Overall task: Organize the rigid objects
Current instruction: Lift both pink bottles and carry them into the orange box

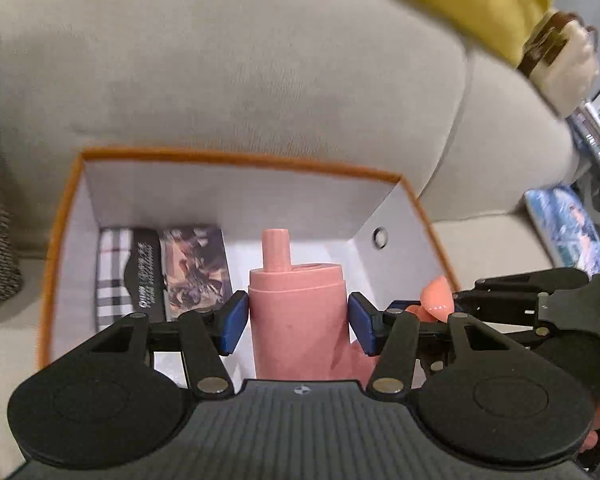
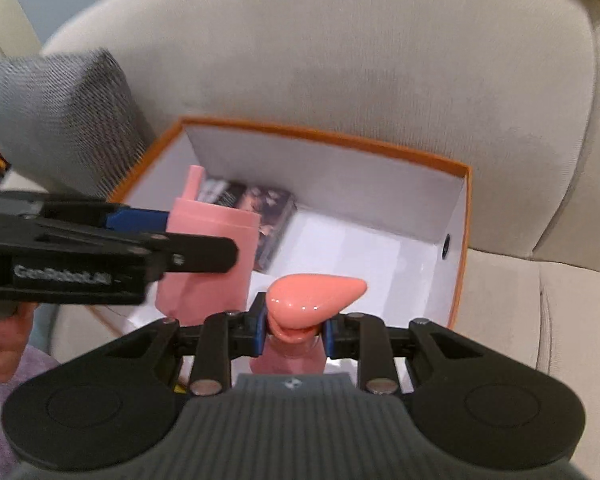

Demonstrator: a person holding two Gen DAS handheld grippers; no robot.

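pink bottle point(image 1: 296, 320) base: we lose it behind the gripper body.
glossy pink piece point(image 2: 314, 294) lower part: hidden between the pads.
book point(image 1: 194, 268) cover print: too blurred for us to read.
blue packet point(image 1: 564, 228): cut by the right gripper.

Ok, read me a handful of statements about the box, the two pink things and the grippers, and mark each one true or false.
1. The left gripper is closed on a matte pink bottle with a spout on top. True.
2. The right gripper is open with nothing between its pads. False: it is shut on a glossy pink pump-top bottle.
3. The orange-rimmed box sits on a beige sofa. True.
4. The box holds nothing yet. False: flat printed packs lie on its floor, by the wall nearest the grey cushion.
5. The box's inner walls are black. False: they are white.
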